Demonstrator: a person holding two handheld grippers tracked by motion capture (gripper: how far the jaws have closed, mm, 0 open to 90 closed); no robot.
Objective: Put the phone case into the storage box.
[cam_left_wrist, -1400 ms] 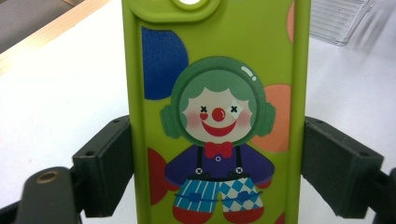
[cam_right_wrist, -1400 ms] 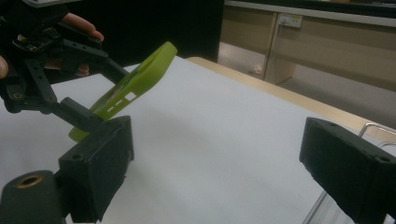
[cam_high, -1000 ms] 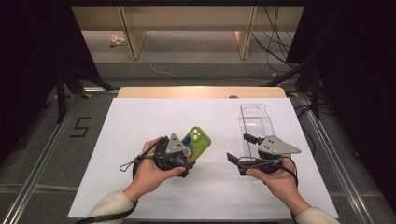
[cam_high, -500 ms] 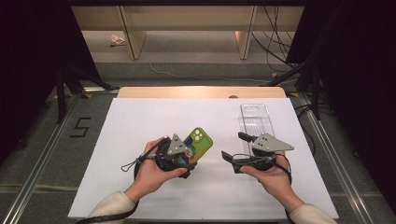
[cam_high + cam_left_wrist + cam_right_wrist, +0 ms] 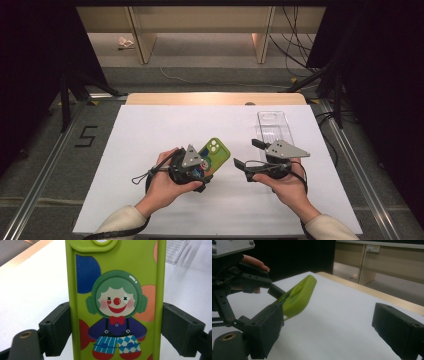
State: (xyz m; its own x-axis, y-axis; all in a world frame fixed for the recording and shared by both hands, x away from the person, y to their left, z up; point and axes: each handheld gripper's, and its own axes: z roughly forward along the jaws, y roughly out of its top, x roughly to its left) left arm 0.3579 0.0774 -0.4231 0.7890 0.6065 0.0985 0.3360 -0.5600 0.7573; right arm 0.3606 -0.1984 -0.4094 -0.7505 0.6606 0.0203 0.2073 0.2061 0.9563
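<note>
- While I watch from above, my left gripper (image 5: 207, 167) is clenched on the green phone case (image 5: 216, 154), one jaw pressed to each long edge.
- Seen along the left gripper's own jaws, the phone case (image 5: 116, 302) shows a clown print facing the camera, with its camera bump at the far end.
- From the right gripper view, the phone case (image 5: 298, 296) is lifted off the white counter (image 5: 342, 315) and tilted, far end raised.
- My right gripper (image 5: 248, 154) is released, jaws wide apart with nothing between them, just right of the phone case.
- Behind the right gripper, a clear plastic case (image 5: 274, 125) lies flat on the counter (image 5: 165, 125), toward the far right.
</note>
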